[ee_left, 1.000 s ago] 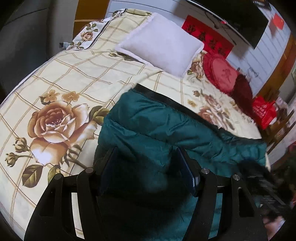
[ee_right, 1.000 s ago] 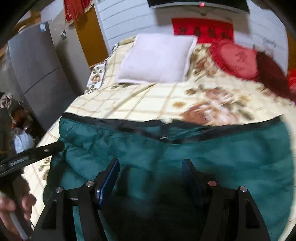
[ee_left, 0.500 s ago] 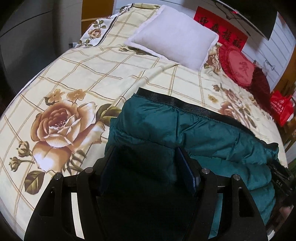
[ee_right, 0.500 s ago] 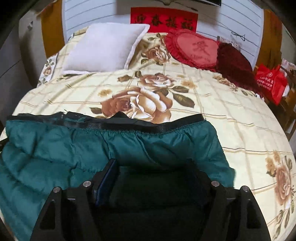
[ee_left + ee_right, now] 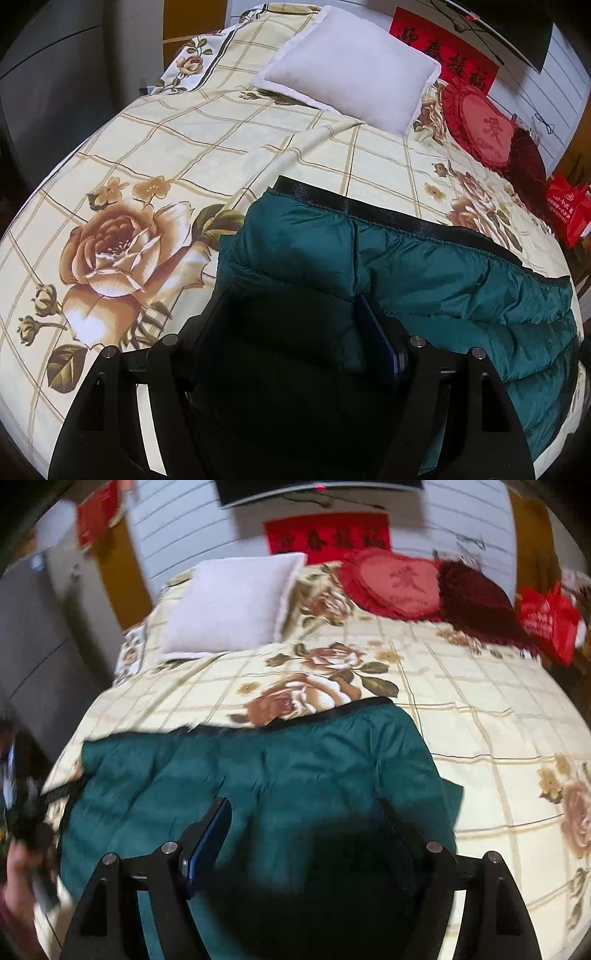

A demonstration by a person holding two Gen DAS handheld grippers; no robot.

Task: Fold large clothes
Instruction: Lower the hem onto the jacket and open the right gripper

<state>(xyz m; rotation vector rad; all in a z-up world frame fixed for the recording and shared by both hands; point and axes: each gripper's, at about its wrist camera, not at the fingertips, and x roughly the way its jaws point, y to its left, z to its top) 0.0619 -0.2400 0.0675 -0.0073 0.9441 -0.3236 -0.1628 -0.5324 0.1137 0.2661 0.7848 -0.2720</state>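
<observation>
A green padded jacket (image 5: pixel 424 266) lies folded on the flowered bedspread (image 5: pixel 155 155), its black hem toward the pillow (image 5: pixel 351 66). The left gripper (image 5: pixel 295 325) hangs over the jacket's left end, its jaws just opened wider and gripping nothing. The right gripper (image 5: pixel 306 830), blurred, seems likewise spread above the right end.

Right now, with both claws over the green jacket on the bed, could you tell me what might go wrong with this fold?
1. The puffy jacket looks slippery and springy; with the left claw and right claw having just been opening, not clamped, the fold may spring back.
2. The jacket's near side hangs toward the bed edge, so it could slide off.
3. The right view is blurred, so a regrasp may miss the hem.
</observation>
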